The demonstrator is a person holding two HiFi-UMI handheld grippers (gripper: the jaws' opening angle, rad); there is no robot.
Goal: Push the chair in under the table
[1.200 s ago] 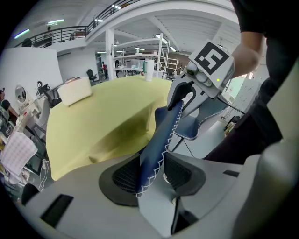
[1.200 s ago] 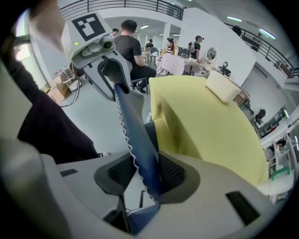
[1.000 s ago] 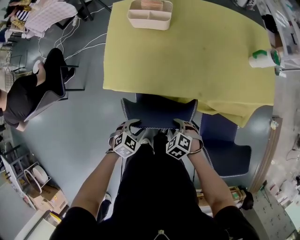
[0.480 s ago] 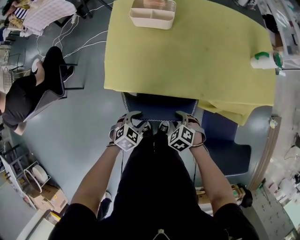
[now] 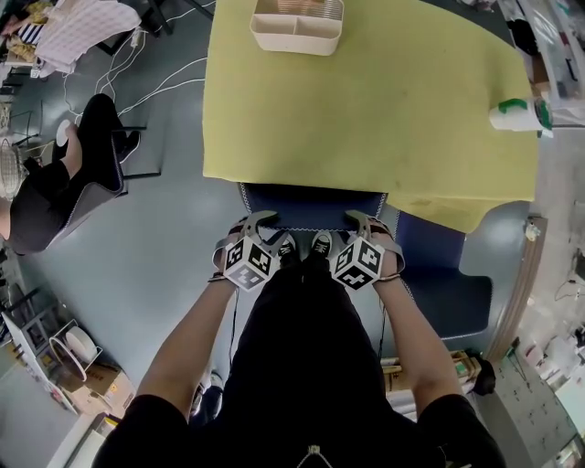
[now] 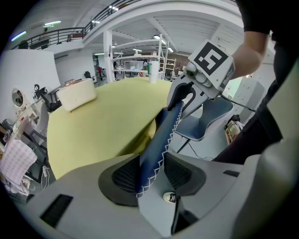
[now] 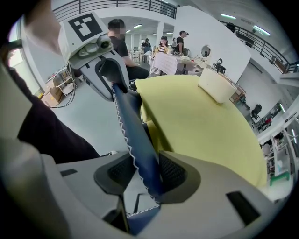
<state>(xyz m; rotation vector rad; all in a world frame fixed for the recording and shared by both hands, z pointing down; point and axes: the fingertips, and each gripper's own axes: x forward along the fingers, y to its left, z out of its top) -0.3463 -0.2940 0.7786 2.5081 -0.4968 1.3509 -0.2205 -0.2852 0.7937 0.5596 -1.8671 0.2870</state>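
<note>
Chair (image 5: 311, 205) further under table (image 5: 366, 110)

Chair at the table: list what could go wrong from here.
1. The chair backrest sits right at the yellow tablecloth's hanging edge. A push inward could snag the cloth and shift the cream organizer and the cup.
2. The left gripper and right gripper clamp only the backrest's thin top edge, so they may slip.
3. A second blue chair stands close at the right; legs might catch.
</note>
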